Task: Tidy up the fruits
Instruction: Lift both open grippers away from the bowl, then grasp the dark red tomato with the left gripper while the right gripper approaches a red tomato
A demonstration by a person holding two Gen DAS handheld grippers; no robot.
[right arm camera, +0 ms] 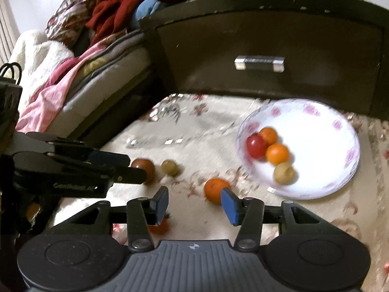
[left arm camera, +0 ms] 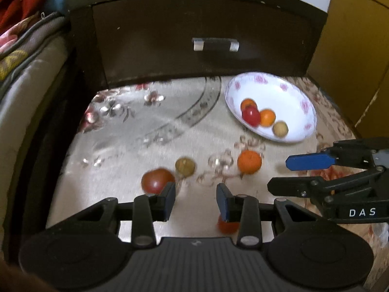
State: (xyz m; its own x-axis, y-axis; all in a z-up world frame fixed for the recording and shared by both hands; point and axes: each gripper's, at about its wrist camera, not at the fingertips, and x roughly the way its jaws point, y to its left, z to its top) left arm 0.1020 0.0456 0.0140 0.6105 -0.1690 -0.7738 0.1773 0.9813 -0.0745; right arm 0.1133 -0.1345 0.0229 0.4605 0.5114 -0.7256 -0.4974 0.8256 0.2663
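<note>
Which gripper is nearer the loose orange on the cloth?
Right. The right gripper has the loose orange just beyond its right fingertip, empty jaws apart. The left gripper sits farther off, nearer the red tomato.

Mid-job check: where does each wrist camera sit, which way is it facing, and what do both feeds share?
Left wrist: on the left hand-held gripper, angled down at the floral cloth; own jaws open and empty, right hand-held gripper entering from the right.
Right wrist: on the right hand-held gripper, angled down; jaws open and empty, left hand-held gripper at left.
Shared: white floral bowl, loose orange, dark drawer front.
</note>
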